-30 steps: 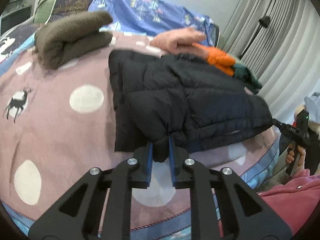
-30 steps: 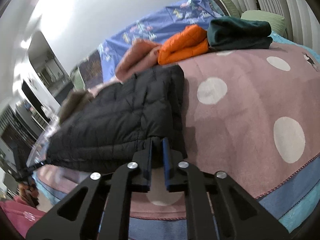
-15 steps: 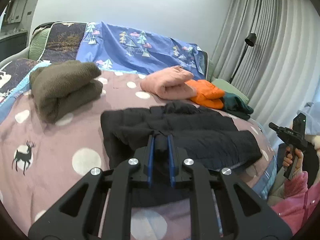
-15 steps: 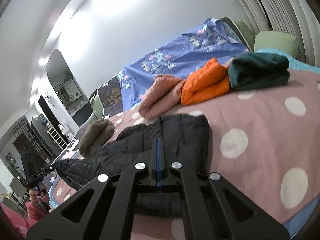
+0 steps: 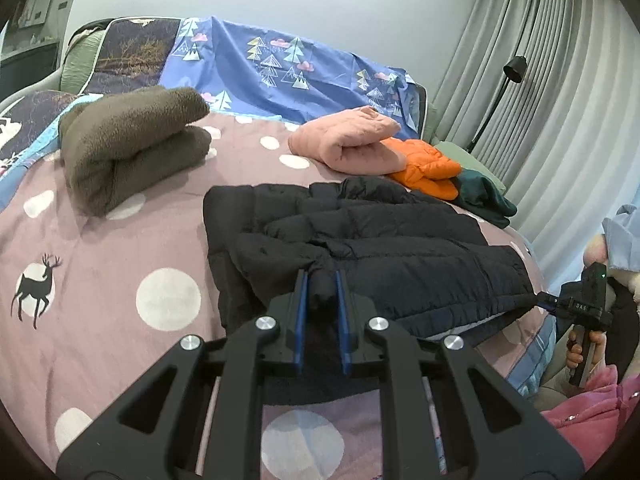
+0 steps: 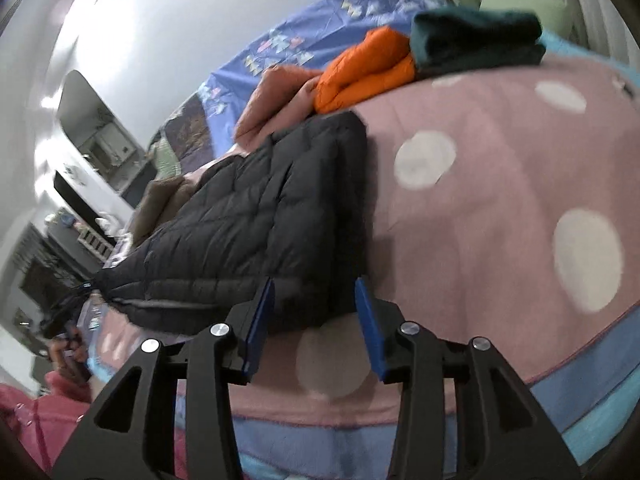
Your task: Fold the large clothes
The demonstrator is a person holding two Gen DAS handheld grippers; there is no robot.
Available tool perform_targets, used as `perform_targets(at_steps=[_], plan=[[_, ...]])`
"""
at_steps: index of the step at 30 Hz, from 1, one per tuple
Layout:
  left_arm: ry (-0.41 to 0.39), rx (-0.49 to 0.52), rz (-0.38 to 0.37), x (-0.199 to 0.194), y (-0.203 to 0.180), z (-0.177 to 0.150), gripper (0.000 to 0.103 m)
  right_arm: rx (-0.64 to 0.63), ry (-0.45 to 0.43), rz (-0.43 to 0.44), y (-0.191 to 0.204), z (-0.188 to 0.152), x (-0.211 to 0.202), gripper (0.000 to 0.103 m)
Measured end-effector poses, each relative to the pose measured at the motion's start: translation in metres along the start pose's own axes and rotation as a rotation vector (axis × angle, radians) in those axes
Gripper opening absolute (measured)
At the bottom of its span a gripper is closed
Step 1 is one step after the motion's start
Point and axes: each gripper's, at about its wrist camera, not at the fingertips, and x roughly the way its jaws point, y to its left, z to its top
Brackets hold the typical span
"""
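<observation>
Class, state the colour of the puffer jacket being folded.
Black; the puffer jacket shows best in the left wrist view.

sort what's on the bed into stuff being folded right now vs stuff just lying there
In the job:
- black puffer jacket
- left gripper, shut on its edge
- right gripper, jaws opening, pads off the jacket

Lying about:
- brown fleece
- pink garment
- orange jacket
- dark green garment

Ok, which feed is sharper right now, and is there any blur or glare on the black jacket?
Left wrist view: sharp, evenly lit, the black jacket crisp, fisheye bending the curtains. Right wrist view: motion-smeared, the bedspread dots soft, bright glare on the wall, none on the jacket.
</observation>
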Motion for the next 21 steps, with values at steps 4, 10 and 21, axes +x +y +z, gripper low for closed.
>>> perform_targets(at_steps=[4,10,21], plan=[[0.022,-0.017,0.017,0.004,0.002,-0.009,0.044,-0.028,0.025,0.0,0.009,0.001,0.009,0.034],[0.047,-0.032,0.017,0.008,0.006,-0.014,0.009,-0.013,-0.074,0.041,0.019,0.025,-0.004,0.007],[-0.094,0.009,0.044,-0.002,0.003,0.06,0.009,-0.129,-0.239,0.085,0.066,0.111,-0.013,0.007]])
